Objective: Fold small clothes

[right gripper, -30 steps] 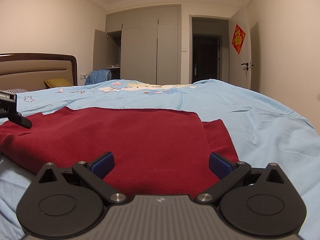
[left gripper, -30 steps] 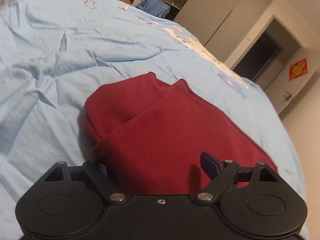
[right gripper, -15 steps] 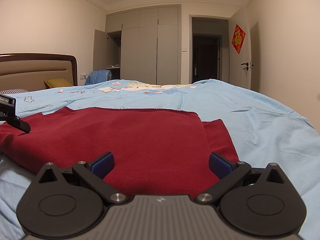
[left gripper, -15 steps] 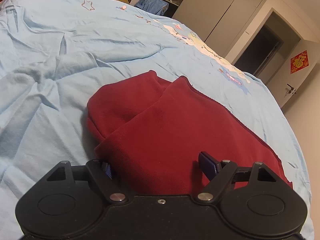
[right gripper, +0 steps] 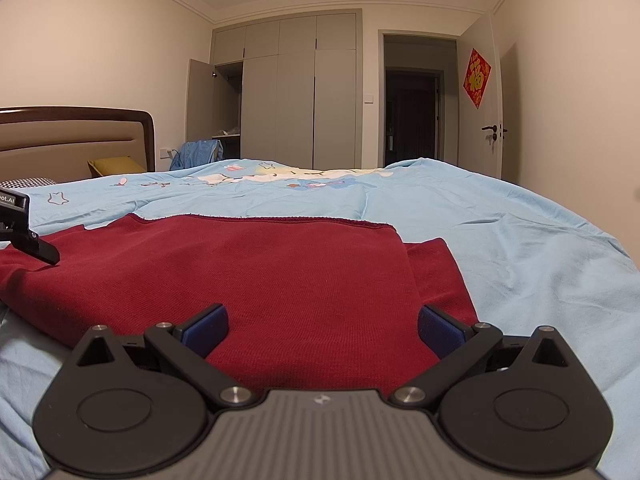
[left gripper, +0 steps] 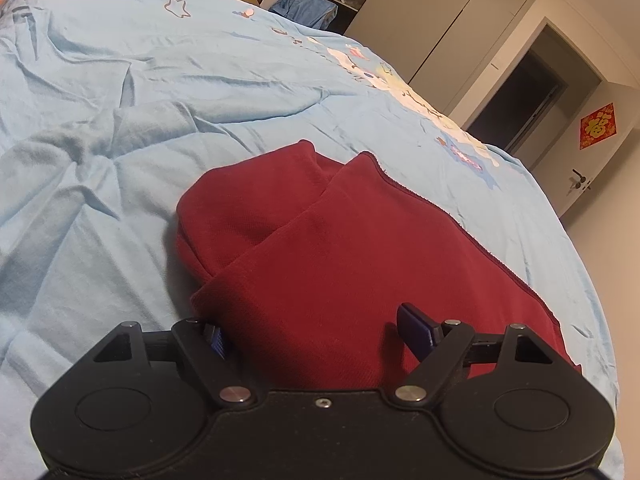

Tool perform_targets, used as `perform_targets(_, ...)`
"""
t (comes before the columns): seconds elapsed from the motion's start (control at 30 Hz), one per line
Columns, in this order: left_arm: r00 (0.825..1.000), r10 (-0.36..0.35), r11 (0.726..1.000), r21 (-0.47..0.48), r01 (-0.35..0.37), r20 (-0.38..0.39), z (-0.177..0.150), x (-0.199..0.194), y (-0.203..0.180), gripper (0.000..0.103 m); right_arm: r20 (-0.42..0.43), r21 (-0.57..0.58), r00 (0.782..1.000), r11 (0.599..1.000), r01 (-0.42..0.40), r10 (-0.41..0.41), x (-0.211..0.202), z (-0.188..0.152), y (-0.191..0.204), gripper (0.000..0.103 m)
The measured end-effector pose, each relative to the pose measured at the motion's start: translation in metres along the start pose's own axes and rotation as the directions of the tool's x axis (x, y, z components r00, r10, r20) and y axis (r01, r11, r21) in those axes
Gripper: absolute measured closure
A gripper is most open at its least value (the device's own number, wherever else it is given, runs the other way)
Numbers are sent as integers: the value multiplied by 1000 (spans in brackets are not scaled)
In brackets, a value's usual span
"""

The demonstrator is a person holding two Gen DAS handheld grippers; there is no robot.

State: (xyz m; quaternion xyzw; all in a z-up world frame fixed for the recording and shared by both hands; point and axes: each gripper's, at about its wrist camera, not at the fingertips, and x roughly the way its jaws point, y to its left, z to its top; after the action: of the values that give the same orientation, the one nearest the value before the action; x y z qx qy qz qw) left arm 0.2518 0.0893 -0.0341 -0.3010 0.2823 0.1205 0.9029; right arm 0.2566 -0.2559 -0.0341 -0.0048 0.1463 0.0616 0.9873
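On the light blue bedspread (right gripper: 500,240) lies the red garment (right gripper: 280,272), part-folded. I hold my left gripper (left gripper: 320,332) and right gripper (right gripper: 322,328) low at its near edge, both spread wide and gripping nothing, straddling cloth for the next fold.

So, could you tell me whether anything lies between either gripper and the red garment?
Nothing visible does. The left gripper and the right gripper both stand open right at the near edge of the red garment, on the blue bedspread.

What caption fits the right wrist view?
Open right gripper at the near edge of a partly folded red garment on a light blue bedsheet.
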Motion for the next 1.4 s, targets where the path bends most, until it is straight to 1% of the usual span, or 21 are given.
perform_targets(0.43, 1000, -10, 1000, -16, 10, -6, 1, -1, 3, 20, 0, 0, 1000, 1000, 0, 0, 0, 0, 0, 0)
perform_targets(0.57, 1000, -21, 999, -49, 20, -15, 8, -2, 8, 20, 0, 0, 1000, 1000, 0, 0, 0, 0, 0, 0)
perform_targets(0.67, 1000, -16, 998, -67, 15, -12, 11, -4, 12, 21, 0, 0, 1000, 1000, 0, 0, 0, 0, 0, 0)
perform_targets(0.77, 1000, -5, 998, -61, 4, -11, 12, -6, 11, 23, 0, 0, 1000, 1000, -1, 1, 0, 0, 0, 0)
perform_targets(1.23, 999, 22, 999, -44, -23, -23, 16, -9, 6, 23, 0, 1, 1000, 1000, -1, 1, 1, 0, 0, 0)
perform_targets(1.4, 999, 41, 999, -29, -41, -16, 19, -11, 5, 30, -1, 2, 1000, 1000, -1, 1, 1, -1, 0, 0)
